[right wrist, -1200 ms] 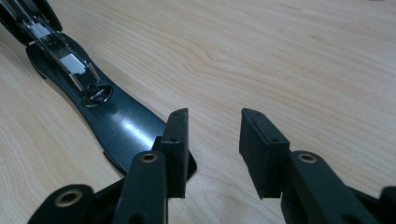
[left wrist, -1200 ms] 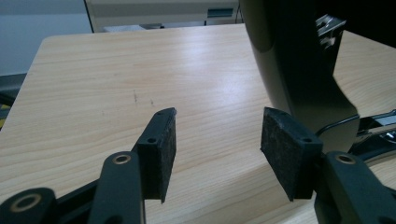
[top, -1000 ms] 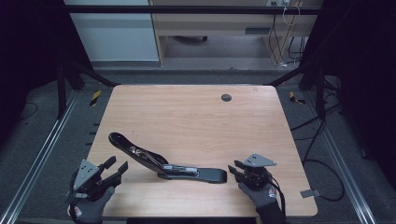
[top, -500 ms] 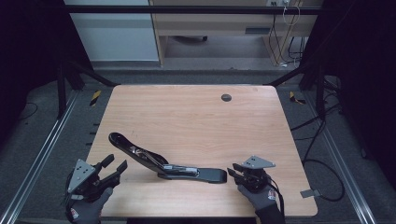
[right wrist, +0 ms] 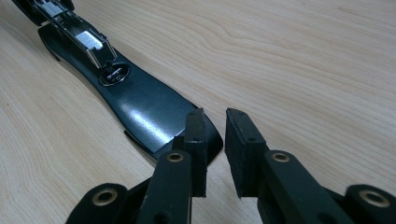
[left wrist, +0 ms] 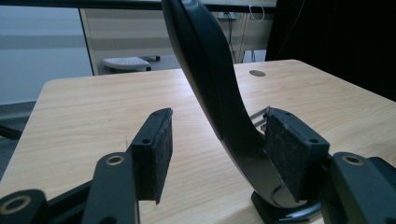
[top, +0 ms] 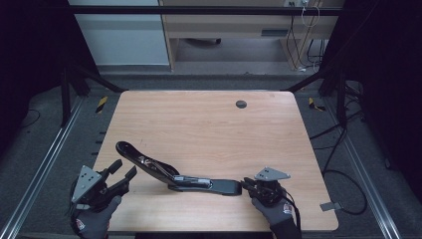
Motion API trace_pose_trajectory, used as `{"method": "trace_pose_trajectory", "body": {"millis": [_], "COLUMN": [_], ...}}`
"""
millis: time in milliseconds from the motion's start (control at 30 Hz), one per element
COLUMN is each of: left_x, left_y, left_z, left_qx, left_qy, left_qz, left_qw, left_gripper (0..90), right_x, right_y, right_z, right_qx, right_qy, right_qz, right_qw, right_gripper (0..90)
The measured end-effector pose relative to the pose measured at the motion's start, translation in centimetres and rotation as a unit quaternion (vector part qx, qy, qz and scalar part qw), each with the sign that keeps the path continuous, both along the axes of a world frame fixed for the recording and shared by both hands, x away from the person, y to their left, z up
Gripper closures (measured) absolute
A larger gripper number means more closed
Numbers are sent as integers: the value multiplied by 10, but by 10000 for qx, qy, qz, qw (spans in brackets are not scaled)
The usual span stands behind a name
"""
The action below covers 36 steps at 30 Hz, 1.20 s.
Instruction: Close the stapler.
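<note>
A black stapler (top: 179,177) lies swung open on the wooden table (top: 209,124), its upper arm (top: 142,159) angled up to the left and its base (top: 221,186) flat to the right. My left gripper (top: 124,168) is open at the table's near left corner and has just been opening a little. In the left gripper view the arm (left wrist: 205,70) rises close to the right pad (left wrist: 289,149), untouched. My right gripper (top: 246,185) sits at the base's end (right wrist: 149,116). Its jaws have just been closing to a narrow gap (right wrist: 215,119) with nothing between them.
A round dark grommet (top: 241,104) sits in the table's far side. Metal rails (top: 45,159) run along both sides on the floor, and cables (top: 343,174) trail at the right. A cabinet (top: 224,30) stands beyond the table.
The right gripper's jaws have narrowed beside the stapler's base end. The left gripper has risen slightly. The stapler has not moved.
</note>
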State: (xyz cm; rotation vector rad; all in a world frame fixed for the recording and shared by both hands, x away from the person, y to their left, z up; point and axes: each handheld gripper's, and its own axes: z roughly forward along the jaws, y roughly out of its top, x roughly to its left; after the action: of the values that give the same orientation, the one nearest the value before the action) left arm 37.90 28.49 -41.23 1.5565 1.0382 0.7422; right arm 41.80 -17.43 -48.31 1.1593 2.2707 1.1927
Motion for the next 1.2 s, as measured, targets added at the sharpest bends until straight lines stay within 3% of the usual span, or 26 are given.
{"method": "trace_pose_trajectory", "body": {"millis": [267, 567, 767, 1200], "left_x": [12, 27, 29, 27], "left_y": [-3, -10, -13, -14], "left_z": [6, 3, 2, 4], "left_qx": [6, 90, 128, -151], "left_qy": [-52, -1, -31, 4], "left_qz": [71, 47, 42, 28], "left_qw": [10000, 9999, 9999, 9999], "left_gripper": [409, 417, 507, 553], "right_x": [-2, -4, -4, -2], "right_y": [8, 14, 16, 20], "right_z": [-1, -5, -9, -12], "right_qx": [19, 23, 52, 53], "right_qy": [74, 242, 305, 338], "right_qz": [150, 290, 327, 326], "right_qw": [9999, 9993, 9990, 9989], "right_gripper": [800, 900, 900, 900]}}
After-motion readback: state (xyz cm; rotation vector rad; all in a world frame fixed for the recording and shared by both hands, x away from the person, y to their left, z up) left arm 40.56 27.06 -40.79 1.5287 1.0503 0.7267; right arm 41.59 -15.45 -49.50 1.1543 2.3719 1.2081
